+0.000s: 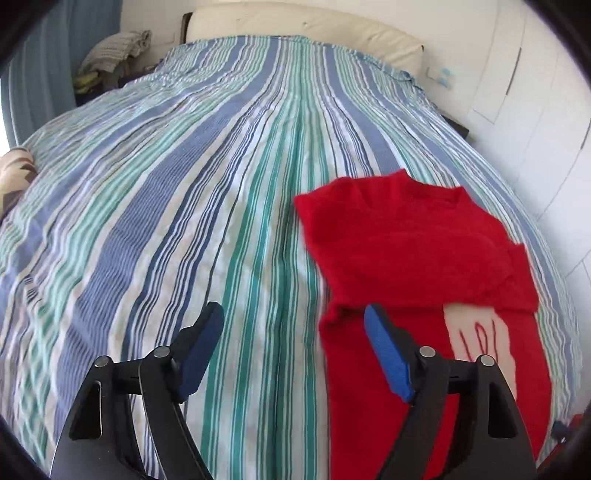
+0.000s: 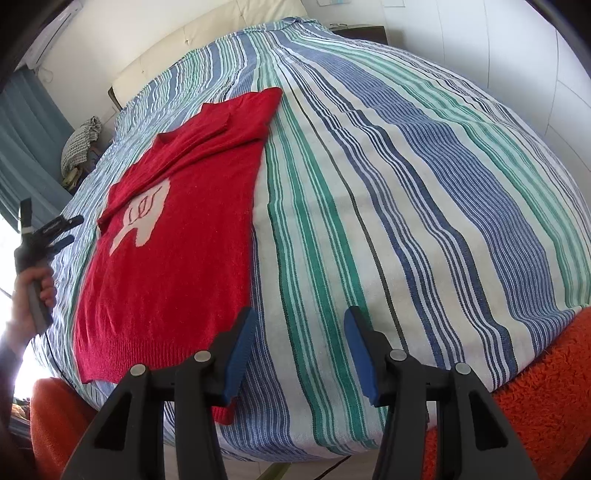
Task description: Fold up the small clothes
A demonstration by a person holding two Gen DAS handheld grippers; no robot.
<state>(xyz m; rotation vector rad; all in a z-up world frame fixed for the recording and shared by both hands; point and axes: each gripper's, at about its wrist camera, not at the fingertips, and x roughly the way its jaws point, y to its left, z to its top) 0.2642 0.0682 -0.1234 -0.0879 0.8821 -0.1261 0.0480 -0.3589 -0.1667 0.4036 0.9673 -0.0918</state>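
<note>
On the striped bedspread (image 1: 184,206), seen from the left wrist camera, a red sweater (image 1: 413,243) lies at about 3 to 5 o'clock, its sleeves folded in over the chest so that they partly cover a pale pink patch (image 1: 476,332) with red line work. The left gripper (image 1: 293,317) has its blue-padded jaws spread wide apart with nothing between them; the right pad sits over the sweater's near left edge, the left pad over bare stripes. A cream headboard (image 1: 295,22) runs along 12 o'clock.

From the right wrist camera, the sweater (image 2: 177,229) lies flat at 9 to 11 o'clock. The right gripper (image 2: 299,326) is likewise spread and holds nothing, its left pad over the sweater's hem corner. At 9 o'clock a hand (image 2: 31,295) grips the other tool's handle. Orange fleece (image 2: 546,398) fills 4 o'clock.
</note>
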